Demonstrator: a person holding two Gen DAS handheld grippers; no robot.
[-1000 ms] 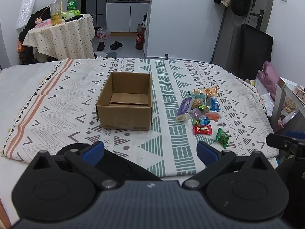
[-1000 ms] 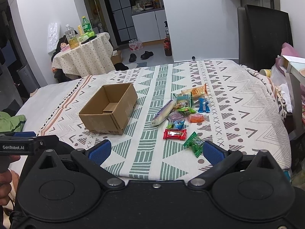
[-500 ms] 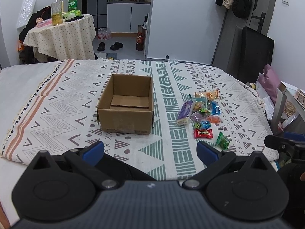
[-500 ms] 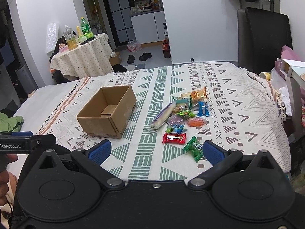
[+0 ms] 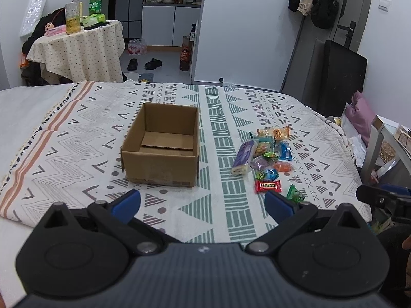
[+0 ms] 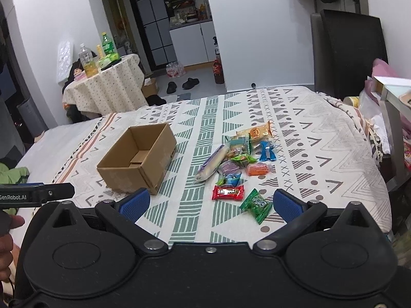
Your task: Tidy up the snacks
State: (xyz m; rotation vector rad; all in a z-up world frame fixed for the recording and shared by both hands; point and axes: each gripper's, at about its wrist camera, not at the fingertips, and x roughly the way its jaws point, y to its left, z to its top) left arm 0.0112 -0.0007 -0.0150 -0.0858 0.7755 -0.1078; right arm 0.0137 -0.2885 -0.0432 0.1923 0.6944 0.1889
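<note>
An open, empty cardboard box [image 5: 161,148] [image 6: 138,159] sits on the patterned cloth. To its right lies a pile of several wrapped snacks [image 5: 267,154] [image 6: 239,159], with a red packet [image 5: 267,185] [image 6: 227,192] and a green packet [image 5: 295,194] [image 6: 257,204] nearest me. My left gripper [image 5: 203,204] is open and empty, short of the box. My right gripper [image 6: 210,202] is open and empty, just short of the red and green packets.
The cloth covers a bed [image 5: 64,133]. A round table with bottles [image 5: 77,41] stands at the back left. A black chair [image 6: 346,51] and a side table [image 5: 385,141] stand at the right. Shoes [image 5: 143,63] lie on the floor.
Both grippers have moved forward a little toward the box and the snacks. Both stay open and empty.
</note>
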